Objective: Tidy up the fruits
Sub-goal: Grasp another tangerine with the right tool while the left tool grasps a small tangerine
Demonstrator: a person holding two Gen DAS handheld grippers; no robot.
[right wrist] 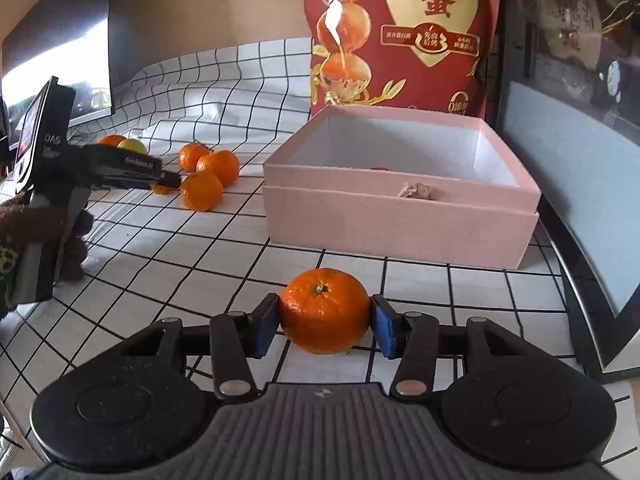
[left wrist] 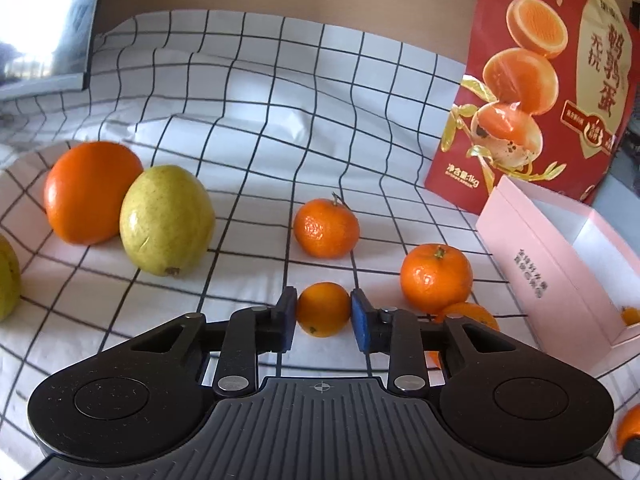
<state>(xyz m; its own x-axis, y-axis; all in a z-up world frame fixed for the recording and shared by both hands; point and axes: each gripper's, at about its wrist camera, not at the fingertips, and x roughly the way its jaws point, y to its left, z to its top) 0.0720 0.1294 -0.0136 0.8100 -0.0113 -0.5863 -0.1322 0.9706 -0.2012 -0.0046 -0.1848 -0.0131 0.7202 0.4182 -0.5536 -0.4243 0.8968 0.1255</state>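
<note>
- The left tool [left wrist: 323, 310] is closed on a small mandarin [left wrist: 322, 309]; both blue pads [left wrist: 362, 322] touch its sides. The fruit sits low over the checked cloth [left wrist: 248, 152] that covers the tabletop.
- The right tool [right wrist: 325, 314] grips a larger mandarin [right wrist: 324, 310], stem end facing the camera, with a pad against each side. Whether this fruit rests on the cloth or is lifted clear of it cannot be told.
- In the left wrist view, two more mandarins lie on the cloth beyond the left tool: one with a short stem [left wrist: 326, 228] farther back, another [left wrist: 436, 278] to the right, near the box.
- A further orange fruit [left wrist: 470, 314] is partly hidden behind the left tool's right finger.
- A large orange [left wrist: 90, 192] and a yellow-green pear [left wrist: 166, 220] lie touching each other at the left of the cloth. A second yellow-green fruit [left wrist: 8, 276] is cut off by the left edge.
- An open pink box [right wrist: 400, 184] stands on the cloth beyond the right tool, just behind its mandarin. It appears seated in its own lid. A small orange object shows inside, low against the near wall in the left wrist view.
- A red printed bag [right wrist: 404, 36] stands upright directly behind the box.
- In the right wrist view, the left tool [right wrist: 162, 184] appears side-on among the mandarin cluster [right wrist: 208, 176].
</note>
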